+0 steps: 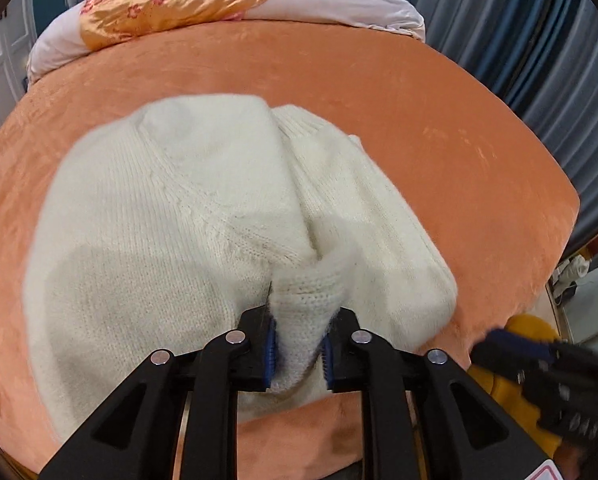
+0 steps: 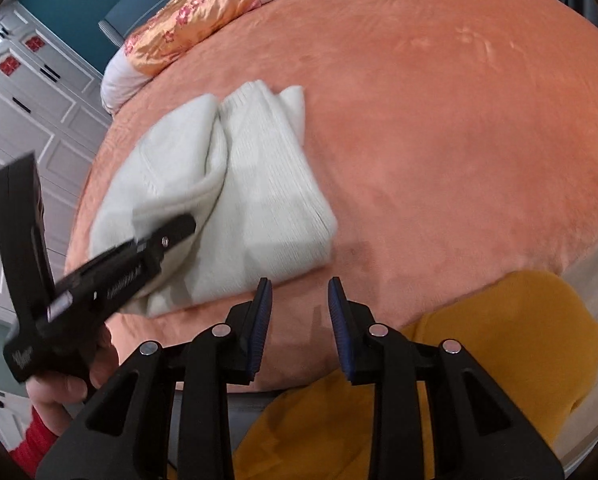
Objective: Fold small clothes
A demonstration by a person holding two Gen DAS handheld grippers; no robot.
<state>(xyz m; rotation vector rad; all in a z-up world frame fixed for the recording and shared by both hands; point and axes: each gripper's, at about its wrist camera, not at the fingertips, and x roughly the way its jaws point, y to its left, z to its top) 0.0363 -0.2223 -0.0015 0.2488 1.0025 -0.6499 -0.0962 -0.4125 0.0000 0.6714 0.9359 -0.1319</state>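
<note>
Gripping a bunched knit fold of the sweater (image 1: 203,216), the left gripper (image 1: 299,344) has its blue ribbed pads pressed against the wool on both sides. At four o'clock in its view the right gripper (image 2: 300,320) shows blurred over mustard-yellow cloth (image 2: 499,360); in its own view its jaws stand apart with nothing between them, above the bed's near edge. A hand (image 2: 65,388) with a red cuff holds the left tool at eight o'clock there. Cream and fuzzy, ribbed at the hems, the sweater lies partly folded on the orange plush bedspread (image 1: 379,100), one side laid over the other along a soft ridge. Farther off at twelve o'clock a shiny orange floral pillow (image 1: 171,4) rests on a pale quilt roll (image 1: 339,12). Grey-blue curtains (image 1: 519,40) hang at two o'clock; white panelled cabinets (image 2: 27,120) stand at nine.
</note>
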